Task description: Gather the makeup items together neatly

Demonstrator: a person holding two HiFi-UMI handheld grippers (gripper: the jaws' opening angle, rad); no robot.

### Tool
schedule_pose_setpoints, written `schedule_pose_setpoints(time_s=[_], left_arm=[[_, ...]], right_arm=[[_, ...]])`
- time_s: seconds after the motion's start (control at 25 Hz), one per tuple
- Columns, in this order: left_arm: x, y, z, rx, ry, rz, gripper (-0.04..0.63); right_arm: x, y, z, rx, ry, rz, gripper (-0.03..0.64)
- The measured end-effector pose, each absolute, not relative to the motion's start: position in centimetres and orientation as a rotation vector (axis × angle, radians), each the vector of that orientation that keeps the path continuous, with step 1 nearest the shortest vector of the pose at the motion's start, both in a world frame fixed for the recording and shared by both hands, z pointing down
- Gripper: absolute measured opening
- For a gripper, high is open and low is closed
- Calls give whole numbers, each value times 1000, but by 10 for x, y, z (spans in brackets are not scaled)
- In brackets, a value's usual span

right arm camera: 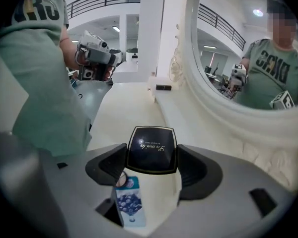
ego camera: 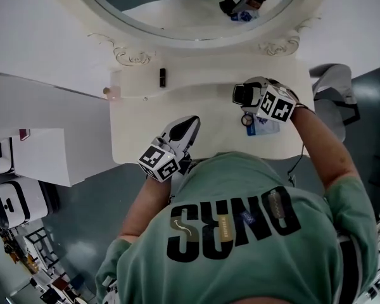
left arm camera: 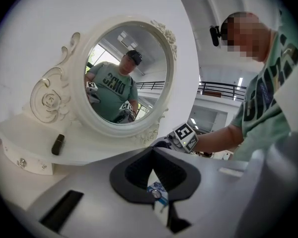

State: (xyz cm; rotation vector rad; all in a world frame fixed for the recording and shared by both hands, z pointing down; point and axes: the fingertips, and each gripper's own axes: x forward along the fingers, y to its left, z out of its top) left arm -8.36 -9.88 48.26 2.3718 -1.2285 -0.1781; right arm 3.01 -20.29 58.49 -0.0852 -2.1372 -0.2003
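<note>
Glossy black compact (right arm camera: 151,150); smooth, matt white tabletop (ego camera: 196,103).

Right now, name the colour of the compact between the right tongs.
Black, with gold edging: the compact shows best in the right gripper view.

Oval mirror (ego camera: 177,11) in a carved white frame standing at the back of the white tabletop (ego camera: 145,125), reflecting a person wearing a green printed T-shirt (ego camera: 240,258), grey-green floor (ego camera: 95,208) showing below

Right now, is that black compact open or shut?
Shut: the compact shows only its flat, lettered lid, with no powder or inner pan in sight.
</note>
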Motion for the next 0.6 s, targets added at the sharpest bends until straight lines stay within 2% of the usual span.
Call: schedule_pose_setpoints(time_s=[0.32,0.6], left_arm=[[-208,-76,478,2374,-1280,-175,6],[-286,-64,481,2342,-1314,-185,6]], right_arm=[[-108,-223,588,-202,-2061,-337,311],[-171,-242,610,-233,-1984,-375,312]])
